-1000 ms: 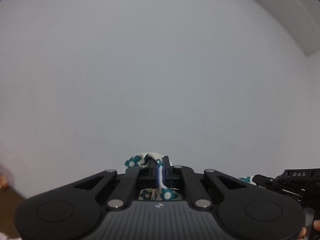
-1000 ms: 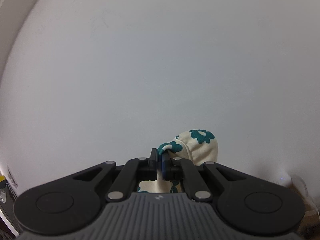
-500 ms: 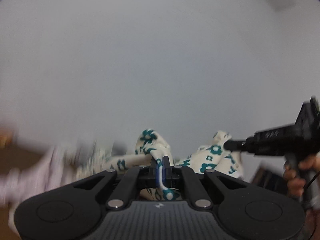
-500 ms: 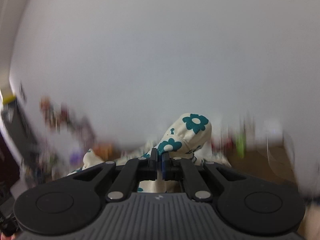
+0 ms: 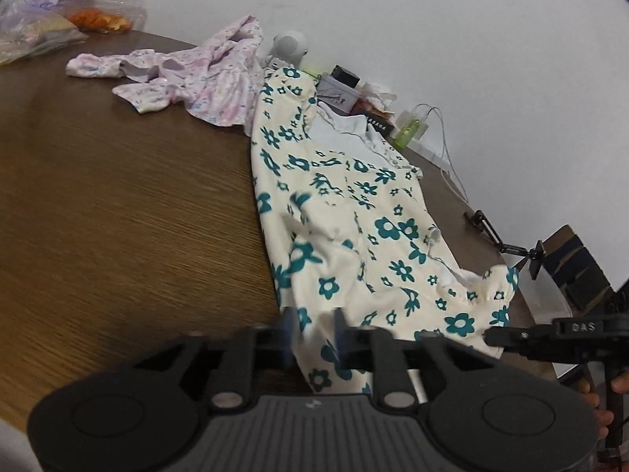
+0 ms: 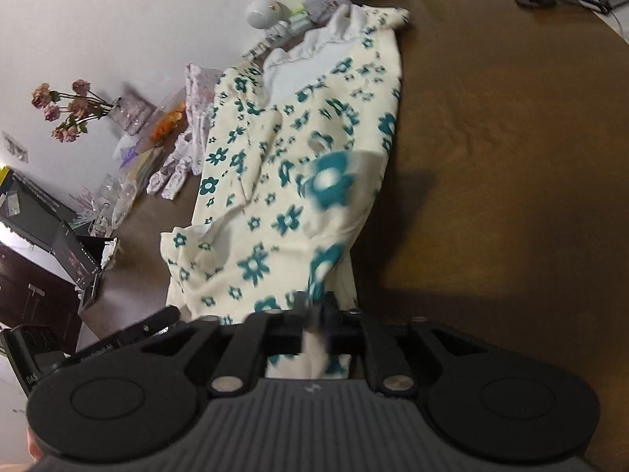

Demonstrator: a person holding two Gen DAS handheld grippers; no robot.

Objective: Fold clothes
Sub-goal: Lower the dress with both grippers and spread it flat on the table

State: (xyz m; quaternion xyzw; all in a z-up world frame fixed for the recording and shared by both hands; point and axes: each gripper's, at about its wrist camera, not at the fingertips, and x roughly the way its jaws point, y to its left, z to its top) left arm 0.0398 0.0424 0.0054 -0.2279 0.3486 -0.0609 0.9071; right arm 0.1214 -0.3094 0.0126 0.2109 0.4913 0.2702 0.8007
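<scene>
Floral dress [image 5: 354, 212] laid lengthwise on wood table [image 5: 118, 196], L gripper [image 5: 312, 330] jaws parted, fabric between, R gripper [image 6: 314, 314] jaws parted w/ hem between

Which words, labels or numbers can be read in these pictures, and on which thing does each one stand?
"DAS": on the right tool, seen from the left wrist view.
Print on the dark box behind the floral garment: too small and blurred to read.
Lettering on the left tool's side in the right wrist view: blurred, not readable.
</scene>
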